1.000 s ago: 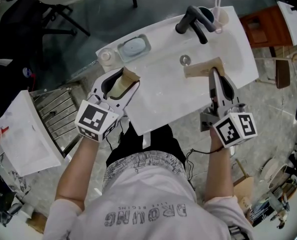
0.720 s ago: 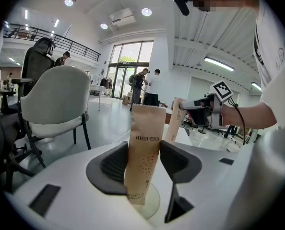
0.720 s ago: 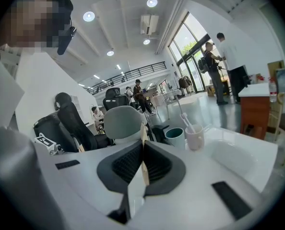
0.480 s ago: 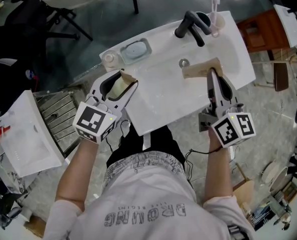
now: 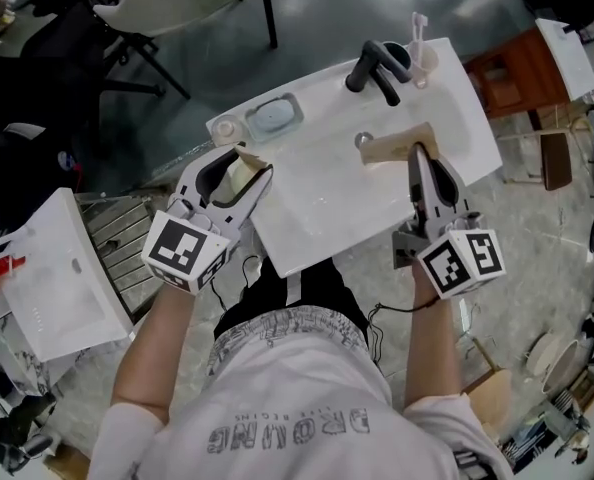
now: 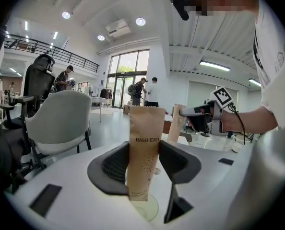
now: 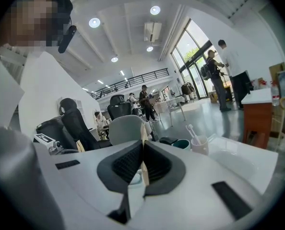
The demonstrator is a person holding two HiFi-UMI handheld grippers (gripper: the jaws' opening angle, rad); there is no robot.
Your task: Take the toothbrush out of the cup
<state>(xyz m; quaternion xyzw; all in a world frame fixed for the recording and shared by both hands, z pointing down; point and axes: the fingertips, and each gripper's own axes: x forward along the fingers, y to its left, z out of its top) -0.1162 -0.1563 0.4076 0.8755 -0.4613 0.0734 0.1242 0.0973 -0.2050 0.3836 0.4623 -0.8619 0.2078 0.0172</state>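
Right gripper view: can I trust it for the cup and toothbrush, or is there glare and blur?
Right gripper view: fisheye-bent with dark corners, and the windows glare at upper right, yet the cup and toothbrush read sharp, though small. Head view: evenly lit, both clear.

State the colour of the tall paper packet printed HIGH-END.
The tall paper packet is plain kraft brown with dark lettering; the left gripper view shows it best.

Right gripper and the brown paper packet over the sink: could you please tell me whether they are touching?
Touching. The right gripper view shows the right gripper shut, its pads pressing both sides of the brown paper packet, with no gap.
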